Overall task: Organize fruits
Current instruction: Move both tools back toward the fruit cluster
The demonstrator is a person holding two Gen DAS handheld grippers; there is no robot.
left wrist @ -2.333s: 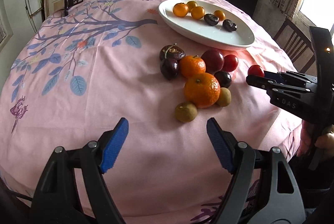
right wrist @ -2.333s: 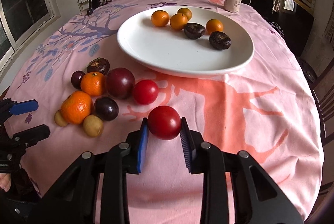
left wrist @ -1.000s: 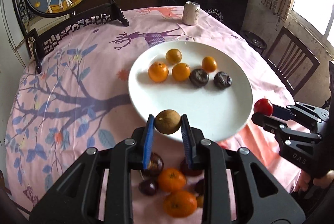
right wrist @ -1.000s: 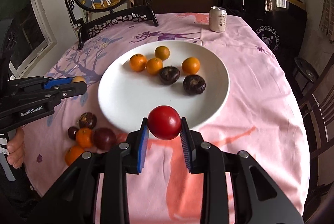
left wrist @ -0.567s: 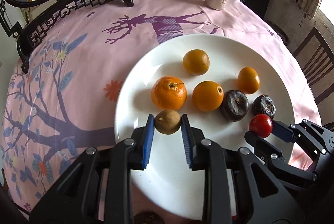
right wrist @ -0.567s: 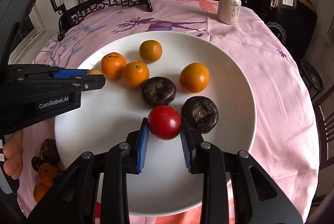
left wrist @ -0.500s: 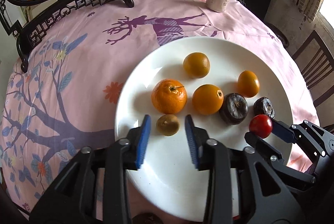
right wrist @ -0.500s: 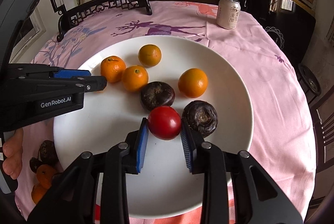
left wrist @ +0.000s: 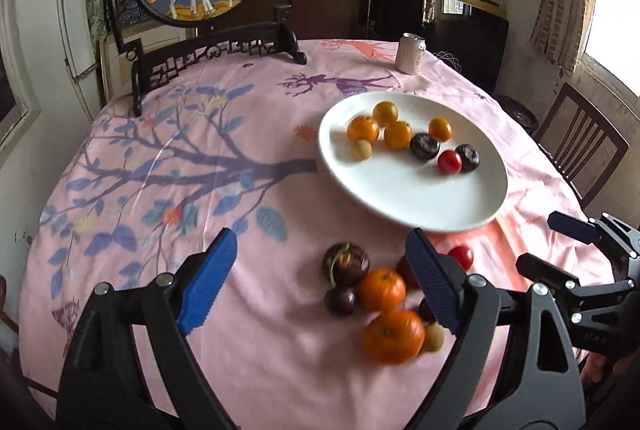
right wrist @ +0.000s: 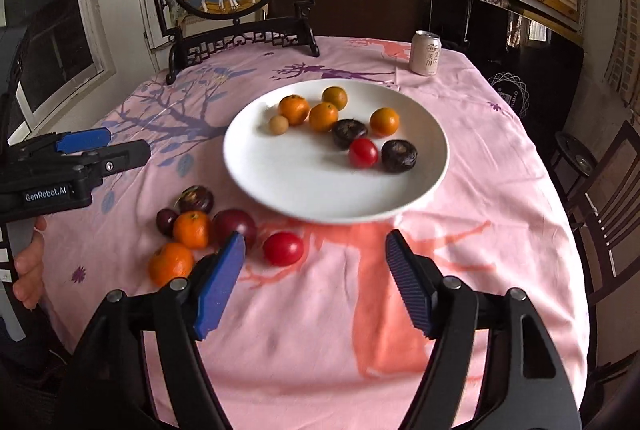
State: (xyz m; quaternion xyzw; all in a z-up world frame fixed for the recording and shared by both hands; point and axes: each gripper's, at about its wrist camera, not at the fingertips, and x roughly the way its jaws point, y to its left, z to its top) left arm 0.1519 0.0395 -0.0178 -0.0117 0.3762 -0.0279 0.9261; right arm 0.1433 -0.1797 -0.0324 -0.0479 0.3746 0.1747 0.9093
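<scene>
The white plate [left wrist: 420,197] [right wrist: 312,185] holds several oranges, two dark fruits, a small brown fruit [left wrist: 361,150] [right wrist: 278,124] and a red tomato [left wrist: 449,161] [right wrist: 363,152]. A pile of fruit lies on the pink cloth in front of it: oranges [left wrist: 394,336] [right wrist: 191,229], dark plums [left wrist: 346,262] [right wrist: 235,225] and a second red tomato [left wrist: 461,256] [right wrist: 283,248]. My left gripper [left wrist: 320,286] hangs over the near cloth, its jaws opening, nothing between them. The jaws of my right gripper [right wrist: 314,284] are opening too, and they are empty.
A drink can [left wrist: 411,53] [right wrist: 426,52] stands at the table's far side. A round painted screen on a dark carved stand [left wrist: 208,41] [right wrist: 236,29] occupies the back left. A wooden chair [left wrist: 580,145] [right wrist: 608,189] stands beside the table on the right.
Both grippers let go of their fruit on the plate, the brown one and the red tomato, opened wide and pulled back toward the near side of the table.
</scene>
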